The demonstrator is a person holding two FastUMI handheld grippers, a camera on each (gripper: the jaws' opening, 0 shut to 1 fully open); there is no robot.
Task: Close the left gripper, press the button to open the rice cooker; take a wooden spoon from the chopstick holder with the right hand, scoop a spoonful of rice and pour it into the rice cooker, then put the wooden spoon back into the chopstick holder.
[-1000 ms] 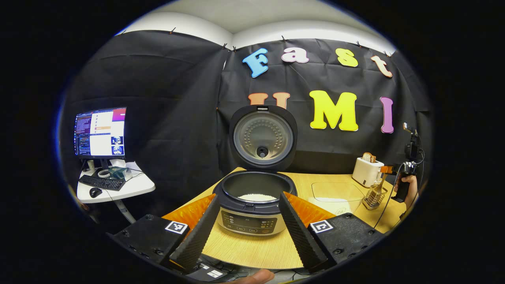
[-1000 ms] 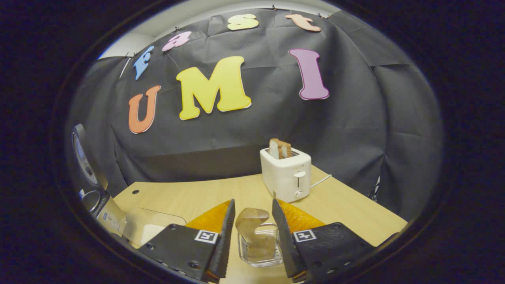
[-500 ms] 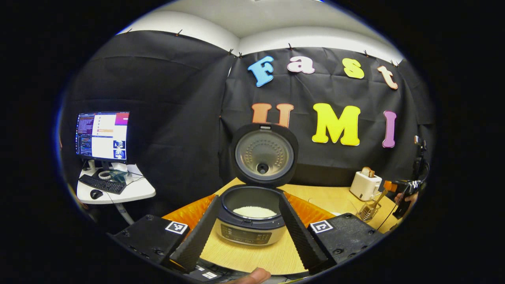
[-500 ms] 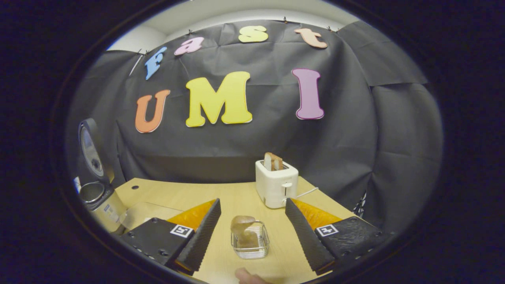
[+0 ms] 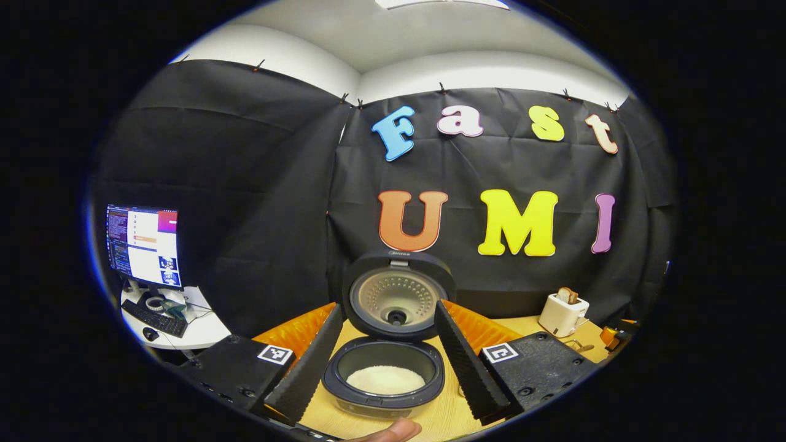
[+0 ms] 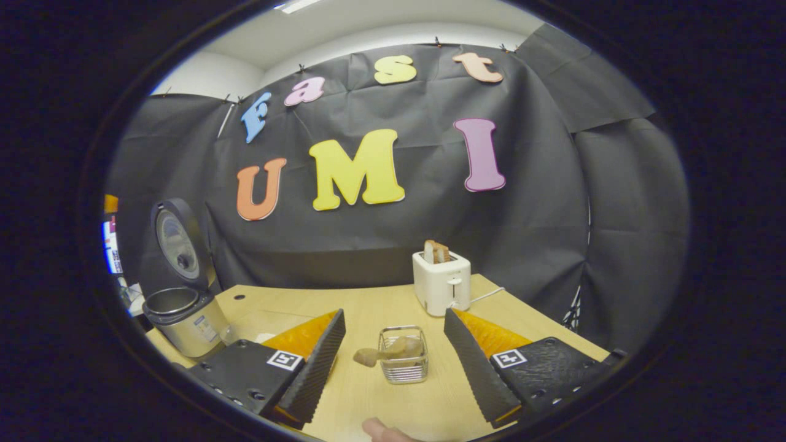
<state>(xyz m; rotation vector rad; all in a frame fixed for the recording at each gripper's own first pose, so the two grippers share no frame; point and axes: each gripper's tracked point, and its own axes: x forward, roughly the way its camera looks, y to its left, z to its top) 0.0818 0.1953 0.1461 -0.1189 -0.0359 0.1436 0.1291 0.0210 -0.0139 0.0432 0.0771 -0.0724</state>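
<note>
**Spoon back in the holder, cooker lid up: the task looks finished**

In the right gripper view, the wooden spoon point(image 6: 388, 351) leans in the wire chopstick holder point(image 6: 403, 367) on the wooden table point(image 6: 288, 307), its end poking out to the left. The right gripper point(image 6: 396, 362) hangs short of the holder, fingers spread wide and touching nothing. A white toaster point(image 6: 441, 285) stands behind.

In the left gripper view, the left gripper point(image 5: 384, 359) is likewise spread and empty above the rice cooker point(image 5: 384, 382), whose lid point(image 5: 398, 294) stands open over a bed of white rice point(image 5: 385, 379).

By my reading, the last step is done; all that remains is to draw both tools clear without knocking the holder.
</note>
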